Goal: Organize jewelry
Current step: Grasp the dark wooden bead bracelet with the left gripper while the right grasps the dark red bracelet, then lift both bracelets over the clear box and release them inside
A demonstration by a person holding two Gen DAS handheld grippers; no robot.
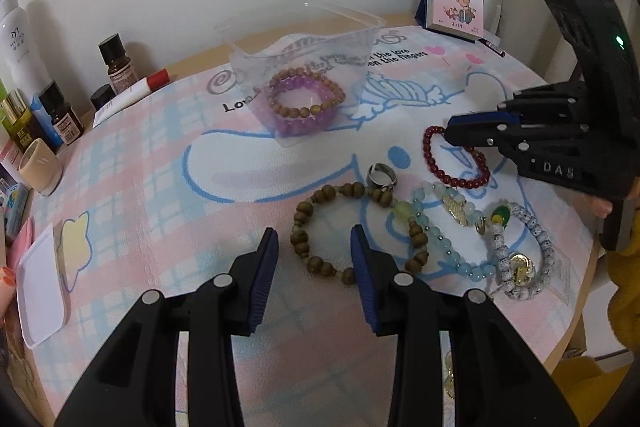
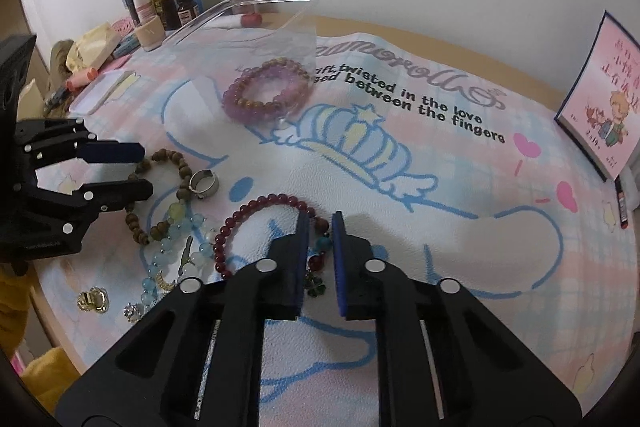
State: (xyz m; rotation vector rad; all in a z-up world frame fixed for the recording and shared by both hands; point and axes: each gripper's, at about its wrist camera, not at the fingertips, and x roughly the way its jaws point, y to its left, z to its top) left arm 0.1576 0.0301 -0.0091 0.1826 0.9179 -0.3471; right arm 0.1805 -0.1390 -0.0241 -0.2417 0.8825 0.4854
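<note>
Right wrist view: right tongs pinching the dark red bracelet

Right wrist view shows the right tongs [image 2: 320, 227] closed narrow over the near-right arc of the dark red round-bead bracelet [image 2: 256, 223], beside its small green clover charm [image 2: 315, 283]. Pads sit either side of the strand; the gap is slim, so I judge it gripped. The bracelet lies flat on the pink-and-blue cartoon cloth [image 2: 440, 247] covering the surface.

Left tongs [image 1: 314, 251] stand part open and hold nothing. Tips straddle the near-left arc of the brown wooden-bead bracelet [image 1: 320, 227]; pads are not on it.

Clear plastic tub [image 1: 304, 39] sits far centre, tilted, with a purple bead bracelet [image 1: 292, 123] and a tan bead bracelet [image 1: 308, 95] already inside. Loose between the two tongs: silver ring [image 1: 382, 177], pale blue glass-bead bracelet [image 1: 452, 239], white speckled-bead bracelet [image 1: 532, 259].

Handling, my read:
- Red bracelet is light and floppy, likely elastic-strung, so it will sag and swing once lifted.
- Beads are smooth and round and can roll out of a flat pad pinch. Grip across the strand between two beads, not on a bead crown.
- Stay off the charm; it will dangle and could snag the tub rim.
- Likely next: lift, carry far-left to the tub.
</note>
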